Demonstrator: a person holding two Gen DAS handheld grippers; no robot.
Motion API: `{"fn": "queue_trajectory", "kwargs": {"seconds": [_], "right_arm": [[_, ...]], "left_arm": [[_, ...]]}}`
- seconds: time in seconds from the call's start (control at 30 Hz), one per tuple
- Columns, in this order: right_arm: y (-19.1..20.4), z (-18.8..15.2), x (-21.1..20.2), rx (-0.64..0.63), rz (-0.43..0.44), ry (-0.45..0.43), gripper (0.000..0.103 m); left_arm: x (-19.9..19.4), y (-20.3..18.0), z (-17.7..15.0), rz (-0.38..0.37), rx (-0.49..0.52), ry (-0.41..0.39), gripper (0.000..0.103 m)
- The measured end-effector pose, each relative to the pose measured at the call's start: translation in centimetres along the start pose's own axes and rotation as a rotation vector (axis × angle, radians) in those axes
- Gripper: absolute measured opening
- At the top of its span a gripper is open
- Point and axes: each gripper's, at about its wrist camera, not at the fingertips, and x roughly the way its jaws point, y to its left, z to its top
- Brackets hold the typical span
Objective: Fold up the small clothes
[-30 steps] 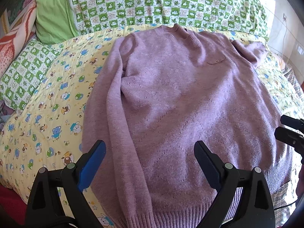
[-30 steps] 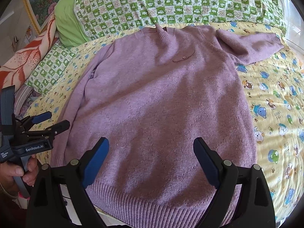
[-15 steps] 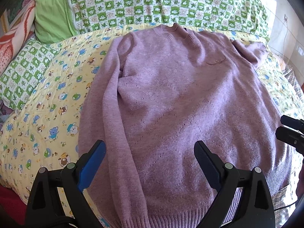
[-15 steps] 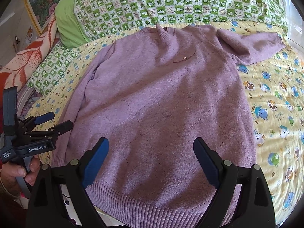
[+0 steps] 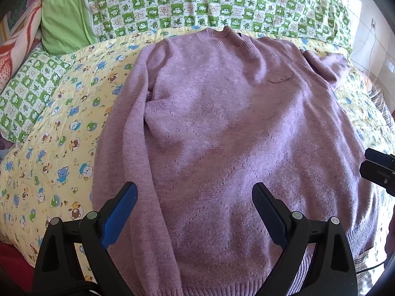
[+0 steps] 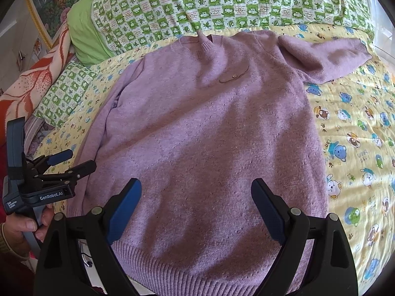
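Bedding is filling both views: a yellow cartoon-animal quilt [image 6: 350, 128] with a green-and-white checked pillow [image 5: 222, 2] along the top. Lilac knitted sweater [image 5: 222, 128] is lying flat at centre frame. Left gripper [image 5: 195, 212] and right gripper [image 6: 196, 209] are hovering over its hem, jaws spread wide, pinching nothing.

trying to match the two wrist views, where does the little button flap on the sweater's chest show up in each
Left wrist view: button flap sits upper right, well right of the collar.
Right wrist view: button flap sits upper middle, just below and right of the collar.
Shared landmark: the ribbed collar against the green checked pillow.
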Motion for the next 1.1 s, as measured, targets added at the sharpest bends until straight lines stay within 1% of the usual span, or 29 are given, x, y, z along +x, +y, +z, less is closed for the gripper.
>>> {"fn": "queue_trajectory", "kwargs": {"seconds": [0.17,0.27,0.4,0.43,0.5,0.63,0.67,0.8,0.93,1.03,1.1], "right_arm": [[-0.6,0.4,0.1,0.006,0.002,-0.002,0.090],[-1.6,0.7,0.3,0.038,0.004,0.003,0.090],[-3.6,1.4,0.6,0.100,-0.003,0.000,0.090],[-4.3,1.7,0.5,0.117,-0.011,-0.005,0.090],[-5.9,2.4,0.5,0.152,-0.028,-0.016,0.090],[-10.0,4.5,0.3,0.238,-0.072,-0.059,0.090],[-11.1,5.1,0.3,0.259,-0.080,-0.070,0.090],[-16.3,8.1,-0.1,0.357,-0.127,-0.131,0.090],[-22.0,11.3,-0.4,0.474,-0.178,-0.197,0.090],[-26.3,13.6,-0.1,0.563,-0.205,-0.232,0.090],[-29.3,15.0,0.1,0.618,-0.221,-0.256,0.090]], "left_arm": [[0.5,-0.1,0.6,-0.003,-0.006,0.016,0.094],[0.9,-0.2,1.1,-0.007,-0.014,0.021,0.094],[1.7,-0.1,2.4,-0.013,-0.024,0.023,0.094],[1.9,-0.1,2.8,-0.009,-0.023,0.032,0.094],[2.4,-0.1,3.8,-0.004,-0.026,0.025,0.094],[3.6,0.1,6.5,-0.002,-0.047,0.006,0.094],[4.0,0.2,7.2,-0.013,-0.060,0.008,0.094],[5.8,0.3,10.3,-0.031,-0.095,0.026,0.094],[8.1,-0.3,12.6,-0.022,-0.097,0.058,0.094],[9.6,-0.2,14.7,-0.062,-0.138,0.065,0.094],[10.8,-0.4,15.6,-0.054,-0.141,0.083,0.094]]}}
